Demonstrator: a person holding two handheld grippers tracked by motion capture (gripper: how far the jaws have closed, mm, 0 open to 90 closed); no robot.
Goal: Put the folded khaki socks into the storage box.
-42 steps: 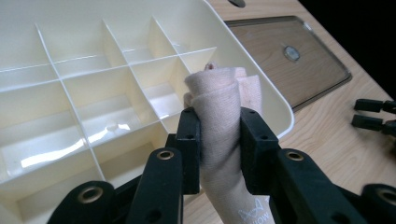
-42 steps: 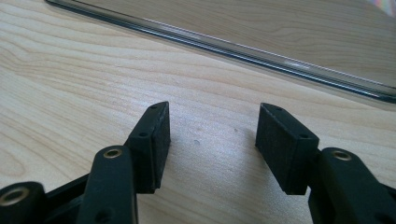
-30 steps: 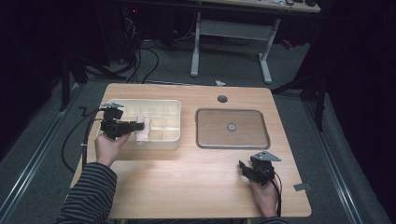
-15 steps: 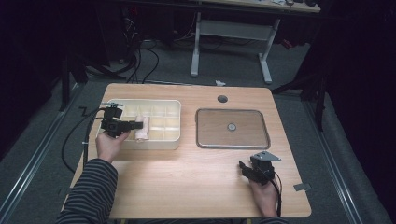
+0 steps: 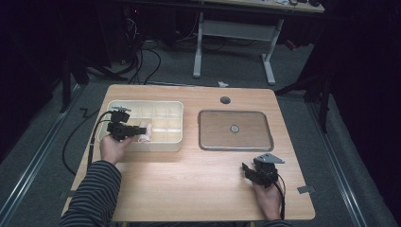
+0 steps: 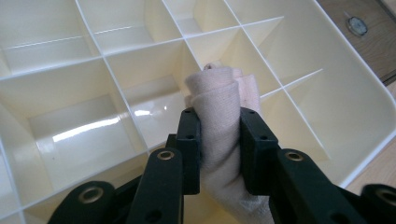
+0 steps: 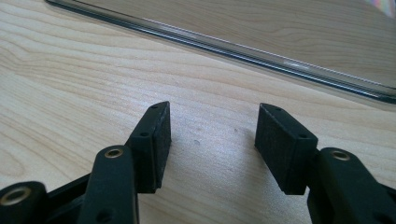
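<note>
Our left tongs (image 6: 219, 140) grip a rolled cloth (image 6: 224, 102) over the divided box (image 5: 163, 142) near the table's left edge; our right tongs (image 7: 210, 135) rest open near its front edge.

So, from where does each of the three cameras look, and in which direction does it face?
High view: above the person's side, facing forward and down on the table; both forearms, the left gripper and the right gripper show.
Left gripper view: on the left gripper, facing down into the divided box; its fingers clamp a rolled cloth.
Right gripper view: on the right gripper, low over the table, facing the tray; its fingers stand open.
Shared: high and left gripper views both show box and cloth.
</note>
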